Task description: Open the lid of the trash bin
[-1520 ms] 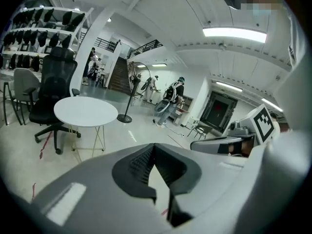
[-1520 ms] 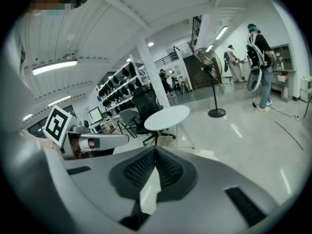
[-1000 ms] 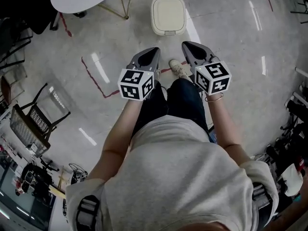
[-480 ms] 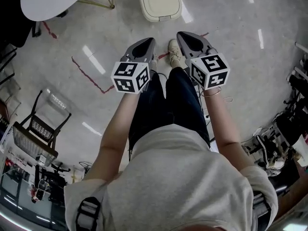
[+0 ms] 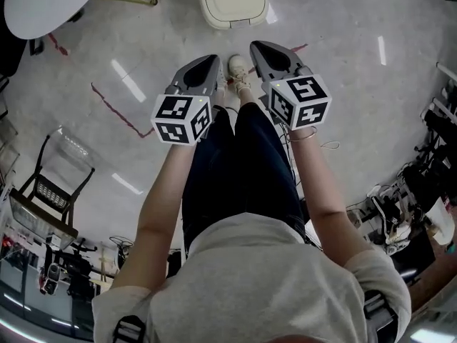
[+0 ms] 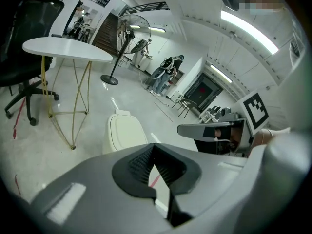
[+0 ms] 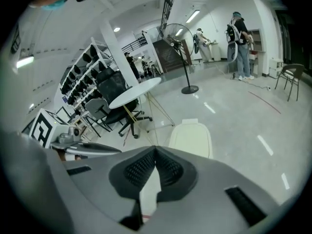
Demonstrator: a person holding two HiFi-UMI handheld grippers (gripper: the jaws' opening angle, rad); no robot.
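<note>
Cream bin (image 5: 232,2), lid down, is seen ahead & below; R gripper (image 5: 260,48) is judged slightly nearer than L gripper (image 5: 208,63). Both are pressed together, empty.

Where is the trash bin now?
The trash bin stands on the floor at the head view's top centre, ahead of the left gripper and right gripper, right of the white table.

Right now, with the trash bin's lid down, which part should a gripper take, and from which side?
Probably the lid's near front lip, approached from the person's side. The trash bin has its raised hinge block at the far end, so the near edge should swing up. The left gripper and right gripper are both shut, empty, short of it.
</note>
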